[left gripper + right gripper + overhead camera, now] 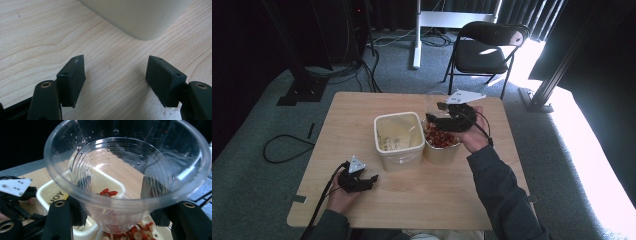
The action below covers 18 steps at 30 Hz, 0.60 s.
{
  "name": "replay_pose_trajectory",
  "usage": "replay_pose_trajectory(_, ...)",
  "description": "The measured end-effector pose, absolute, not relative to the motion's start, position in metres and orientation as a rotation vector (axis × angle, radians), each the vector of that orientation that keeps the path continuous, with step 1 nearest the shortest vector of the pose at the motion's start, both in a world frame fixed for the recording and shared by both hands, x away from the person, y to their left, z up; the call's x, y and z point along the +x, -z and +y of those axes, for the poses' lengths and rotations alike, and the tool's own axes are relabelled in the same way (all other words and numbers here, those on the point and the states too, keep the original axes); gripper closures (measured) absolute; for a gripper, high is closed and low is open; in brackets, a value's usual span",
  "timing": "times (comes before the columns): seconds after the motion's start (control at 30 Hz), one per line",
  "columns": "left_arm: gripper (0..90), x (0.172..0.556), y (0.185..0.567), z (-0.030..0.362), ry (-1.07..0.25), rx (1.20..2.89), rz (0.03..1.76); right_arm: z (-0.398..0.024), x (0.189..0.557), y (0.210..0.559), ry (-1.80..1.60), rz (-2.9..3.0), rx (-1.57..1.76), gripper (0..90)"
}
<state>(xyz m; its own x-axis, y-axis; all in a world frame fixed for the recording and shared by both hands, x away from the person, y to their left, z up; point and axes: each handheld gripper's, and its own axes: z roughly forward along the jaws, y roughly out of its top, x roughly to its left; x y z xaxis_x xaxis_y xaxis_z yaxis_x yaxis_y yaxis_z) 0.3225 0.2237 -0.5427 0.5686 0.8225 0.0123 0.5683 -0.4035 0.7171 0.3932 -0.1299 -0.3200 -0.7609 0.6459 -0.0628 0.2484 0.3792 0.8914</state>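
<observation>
Left gripper [371,178] idles on the counter [362,110] beside the tub [398,137], fingers [72,80] apart, empty. Right gripper [434,111] clamps a clear cup [125,170] tilted over the bowl [441,145]. I'd tip slowly, rim inside the bowl. Cup's see-through, ribbed, a few red bits inside.

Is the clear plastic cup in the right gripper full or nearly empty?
Nearly empty. The right gripper view looks down into the clear cup: a few red pieces lie in it, plus droplets on its wall.
</observation>
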Motion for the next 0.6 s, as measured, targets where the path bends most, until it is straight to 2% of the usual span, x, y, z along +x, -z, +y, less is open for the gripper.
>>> replay_pose_trajectory(0.6,32.6,0.322,0.543,0.223,-0.483,2.124,1.109,-0.083,0.398,0.319,-1.407,2.317,0.724,39.6)
